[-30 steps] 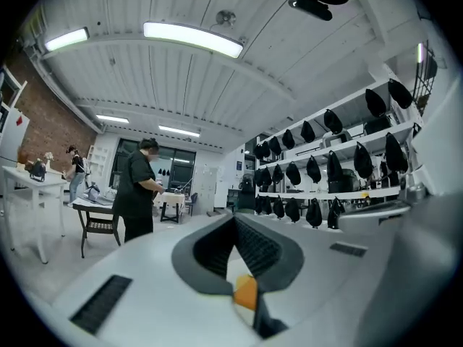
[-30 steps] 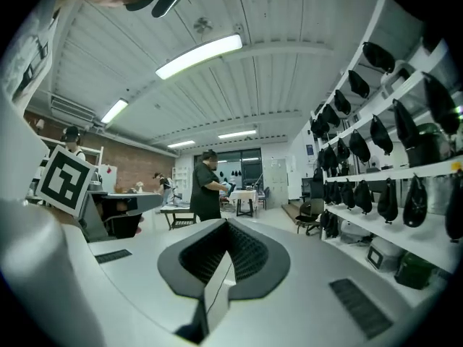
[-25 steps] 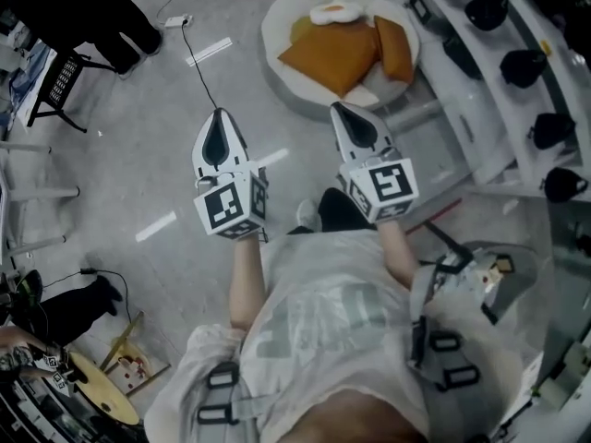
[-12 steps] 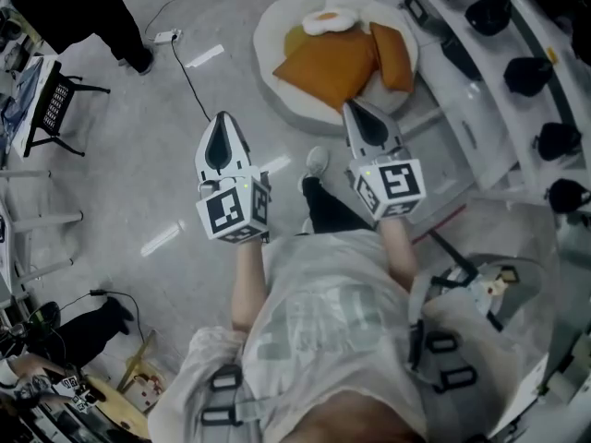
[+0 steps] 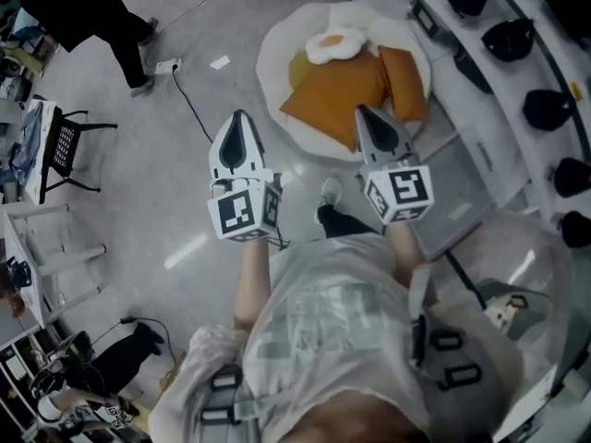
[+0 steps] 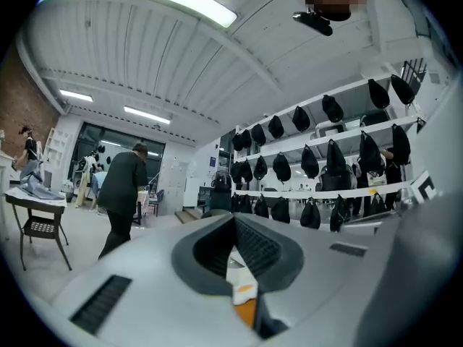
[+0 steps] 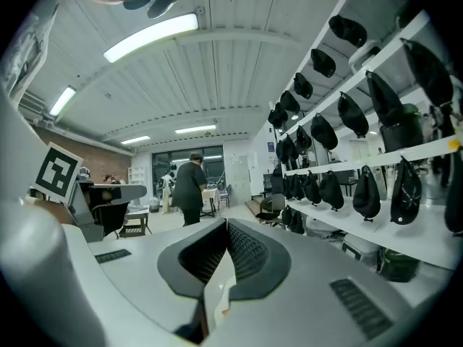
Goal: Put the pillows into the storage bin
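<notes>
Jaws pressed together on nothing, the left gripper (image 5: 237,123) and right gripper (image 5: 371,118) now reach closer than a second ago to the round white pad (image 5: 271,55), on which the orange pillows (image 5: 337,86) and egg-shaped pillow (image 5: 334,42) lie untouched, so the approach looks nearly finished.

My head camera looks steeply down past my torso (image 5: 323,321) at the floor (image 5: 138,183), with the left gripper (image 5: 238,116) and right gripper (image 5: 363,111) close below. Each gripper camera sits just behind its own jaws, facing level across the room. Both share the bag shelves (image 6: 318,191) and a person in black (image 6: 123,190).
</notes>
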{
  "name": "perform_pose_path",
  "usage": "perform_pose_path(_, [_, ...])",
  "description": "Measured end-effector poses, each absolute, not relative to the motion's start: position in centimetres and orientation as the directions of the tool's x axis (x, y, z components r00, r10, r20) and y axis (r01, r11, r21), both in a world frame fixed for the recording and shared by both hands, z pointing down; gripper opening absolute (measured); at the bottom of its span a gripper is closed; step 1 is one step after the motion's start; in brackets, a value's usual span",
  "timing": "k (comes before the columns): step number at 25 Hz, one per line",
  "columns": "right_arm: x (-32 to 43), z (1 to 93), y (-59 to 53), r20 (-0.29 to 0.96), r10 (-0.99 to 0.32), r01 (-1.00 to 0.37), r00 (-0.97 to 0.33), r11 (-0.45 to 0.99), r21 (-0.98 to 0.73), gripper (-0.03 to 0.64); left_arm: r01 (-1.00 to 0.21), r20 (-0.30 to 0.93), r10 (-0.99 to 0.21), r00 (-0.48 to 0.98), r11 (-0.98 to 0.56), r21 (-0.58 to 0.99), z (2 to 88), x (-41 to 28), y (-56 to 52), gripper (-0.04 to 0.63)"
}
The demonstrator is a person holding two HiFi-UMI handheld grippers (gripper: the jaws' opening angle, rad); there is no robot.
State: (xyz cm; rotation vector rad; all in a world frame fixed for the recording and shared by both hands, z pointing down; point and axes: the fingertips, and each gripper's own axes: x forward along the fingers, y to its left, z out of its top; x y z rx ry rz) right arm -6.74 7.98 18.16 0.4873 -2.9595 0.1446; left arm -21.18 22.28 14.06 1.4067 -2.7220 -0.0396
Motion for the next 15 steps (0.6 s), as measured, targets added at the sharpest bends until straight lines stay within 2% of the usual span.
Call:
perform_pose_path(9, [-9.5,18.5,0.7,0.155,-0.426,-0.442,-0.891,0.892,-0.09,0.009,-0.863,0.097,-0.863,-0.497,0.503,0.053,14.7,-26.2,13.3,0.008])
perform_pose_path(15, [-8.8,19.1,-2.1,0.159,-0.569,-0.588,-0.807,0.799,-0.127,0.009,-0.921,0.094,-0.921,-0.377,0.384,0.065,15.3,-27.3,7.8,0.008])
